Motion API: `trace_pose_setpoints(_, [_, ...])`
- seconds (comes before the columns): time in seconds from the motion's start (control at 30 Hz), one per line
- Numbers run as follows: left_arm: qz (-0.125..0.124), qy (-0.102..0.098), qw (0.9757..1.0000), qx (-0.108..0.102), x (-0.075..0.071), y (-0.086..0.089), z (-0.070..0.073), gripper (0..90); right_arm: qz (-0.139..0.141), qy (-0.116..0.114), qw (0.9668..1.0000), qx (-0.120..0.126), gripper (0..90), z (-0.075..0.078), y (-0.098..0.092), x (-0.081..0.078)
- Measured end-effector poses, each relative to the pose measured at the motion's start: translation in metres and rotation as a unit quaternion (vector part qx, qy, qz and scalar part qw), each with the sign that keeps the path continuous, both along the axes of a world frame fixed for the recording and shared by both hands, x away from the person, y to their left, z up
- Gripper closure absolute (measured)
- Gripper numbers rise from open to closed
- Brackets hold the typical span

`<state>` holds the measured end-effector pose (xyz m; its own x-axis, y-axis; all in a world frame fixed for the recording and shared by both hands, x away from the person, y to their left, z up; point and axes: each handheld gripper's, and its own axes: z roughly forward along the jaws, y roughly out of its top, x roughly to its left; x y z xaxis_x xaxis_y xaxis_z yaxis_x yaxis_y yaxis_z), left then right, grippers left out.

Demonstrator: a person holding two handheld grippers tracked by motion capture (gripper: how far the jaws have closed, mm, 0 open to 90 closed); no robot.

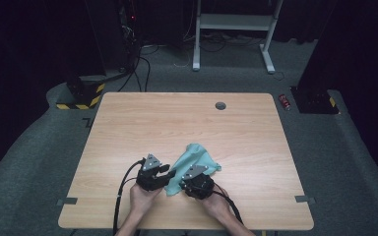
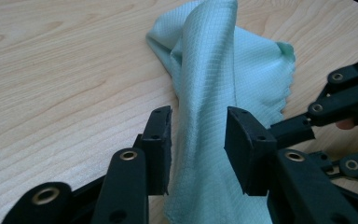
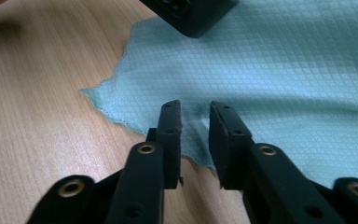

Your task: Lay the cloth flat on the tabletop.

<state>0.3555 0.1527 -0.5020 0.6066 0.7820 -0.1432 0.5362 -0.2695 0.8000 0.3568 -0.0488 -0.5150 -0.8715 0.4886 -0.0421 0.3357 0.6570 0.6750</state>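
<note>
Teal cloth (image 1: pixel 194 162) rumpled near front table (image 1: pixel 128 123) edge, grippers flanking, bare wood beyond.

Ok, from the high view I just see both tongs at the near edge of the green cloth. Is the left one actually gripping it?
Observer: It doesn't look pinched. In the left gripper view, a raised ridge of the cloth runs between the left tongs, and their pads stand apart.
Operator: And the right one?
Observer: The right tongs hover over the cloth's ragged edge. There's a narrow gap between them with nothing in it.
</note>
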Motion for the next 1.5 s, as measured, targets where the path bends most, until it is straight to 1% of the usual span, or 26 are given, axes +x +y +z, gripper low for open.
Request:
trace_pose_setpoints(0.07, [-0.001,0.000,1.0000,0.000,0.000,-0.001,-0.001,59.2,0.001,-0.007,1.0000,-0.004,87.4,0.000,-0.001,-0.001])
trace_pose_setpoints(0.1, [0.000,-0.001,1.0000,-0.002,0.000,-0.002,0.000,58.1,0.000,-0.009,1.0000,-0.004,89.8,0.000,-0.001,-0.001])
trace_pose_setpoints(0.17, [0.000,-0.002,1.0000,-0.004,0.000,-0.002,0.001,57.0,-0.001,-0.004,1.0000,0.000,90.0,0.000,-0.003,0.001])
trace_pose_setpoints(0.23, [0.001,-0.004,1.0000,-0.004,0.000,-0.001,0.001,56.0,-0.004,-0.009,0.9999,-0.001,90.0,0.000,-0.005,0.000])
trace_pose_setpoints(0.3, [0.006,-0.007,0.9999,-0.006,0.000,0.001,0.003,55.3,-0.006,-0.008,0.9999,0.004,90.0,0.001,-0.007,-0.001])
trace_pose_setpoints(0.33, [0.010,-0.008,0.9998,-0.012,-0.001,0.002,0.004,54.9,-0.011,-0.008,0.9998,0.013,90.0,0.003,-0.013,-0.001])
trace_pose_setpoints(0.37, [0.010,-0.008,0.9998,-0.012,-0.001,0.002,0.004,54.7,-0.011,-0.008,0.9998,0.013,90.0,0.003,-0.013,-0.001])
trace_pose_setpoints(0.43, [0.013,-0.012,0.9997,-0.019,-0.002,0.005,0.007,54.4,-0.019,-0.006,0.9995,0.024,90.0,0.008,-0.023,0.000])
trace_pose_setpoints(0.6, [0.014,-0.016,0.9994,-0.026,-0.002,0.008,0.010,54.0,-0.035,-0.011,0.9989,0.031,90.0,0.016,-0.041,0.001])
trace_pose_setpoints(0.63, [0.014,-0.016,0.9994,-0.026,-0.002,0.008,0.010,53.9,-0.035,-0.011,0.9989,0.031,90.0,0.016,-0.041,0.001])
trace_pose_setpoints(0.67, [0.013,-0.015,0.9993,-0.030,-0.002,0.008,0.012,53.9,-0.045,-0.013,0.9983,0.036,90.0,0.018,-0.048,0.001])
trace_pose_setpoints(0.73, [0.012,-0.016,0.9994,-0.030,-0.002,0.009,0.014,53.9,-0.052,-0.015,0.9979,0.037,90.0,0.019,-0.054,0.002])
trace_pose_setpoints(0.77, [0.013,-0.017,0.9994,-0.029,-0.002,0.010,0.015,54.0,-0.055,-0.011,0.9977,0.037,90.0,0.019,-0.057,0.002])
trace_pose_setpoints(0.83, [0.014,-0.013,0.9994,-0.027,-0.001,0.010,0.015,55.7,-0.057,-0.006,0.9977,0.037,89.9,0.018,-0.058,0.001])
trace_pose_setpoints(0.9, [0.016,-0.014,0.9995,-0.024,0.001,0.011,0.014,57.0,-0.049,-0.010,0.9981,0.037,85.3,0.016,-0.053,-0.001])
trace_pose_setpoints(0.97, [0.020,-0.012,0.9994,-0.026,0.001,0.011,0.014,57.2,-0.034,-0.007,0.9988,0.033,82.1,0.013,-0.044,-0.004])
trace_pose_setpoints(1.0, [0.020,-0.012,0.9994,-0.026,0.001,0.011,0.014,57.2,-0.034,-0.007,0.9988,0.033,82.1,0.013,-0.044,-0.004])
trace_pose_setpoints(1.03, [0.020,-0.013,0.9994,-0.024,0.002,0.011,0.014,57.1,-0.020,-0.002,0.9993,0.030,78.8,0.010,-0.033,-0.006])
trace_pose_setpoints(1.13, [0.027,-0.012,0.9994,-0.018,0.002,0.014,0.014,55.8,-0.002,0.001,0.9996,0.030,73.5,0.007,-0.016,-0.008])
trace_pose_setpoints(1.23, [0.034,-0.012,0.9992,-0.016,0.003,0.018,0.014,55.0,0.010,0.008,0.9996,0.027,69.5,0.005,-0.003,-0.008])
trace_pose_setpoints(1.27, [0.034,-0.012,0.9992,-0.016,0.003,0.018,0.014,54.7,0.010,0.008,0.9996,0.027,69.5,0.005,-0.003,-0.008])
trace_pose_setpoints(1.3, [0.038,-0.011,0.9990,-0.019,0.003,0.020,0.013,54.5,0.015,0.010,0.9996,0.023,69.1,0.003,0.003,-0.008])
trace_pose_setpoints(1.37, [0.039,-0.011,0.9990,-0.018,0.003,0.021,0.013,54.3,0.018,0.014,0.9996,0.016,72.0,0.001,0.007,-0.008])
trace_pose_setpoints(1.4, [0.040,-0.009,0.9989,-0.021,0.002,0.022,0.012,54.2,0.019,0.010,0.9997,0.013,75.4,-0.001,0.007,-0.008])
trace_pose_setpoints(1.43, [0.039,-0.008,0.9990,-0.019,0.002,0.023,0.011,54.2,0.020,0.006,0.9997,0.012,79.6,-0.002,0.007,-0.008])
trace_pose_setpoints(1.5, [0.037,-0.008,0.9991,-0.016,0.002,0.023,0.011,54.3,0.021,0.006,0.9997,0.010,87.8,-0.001,0.005,-0.007])
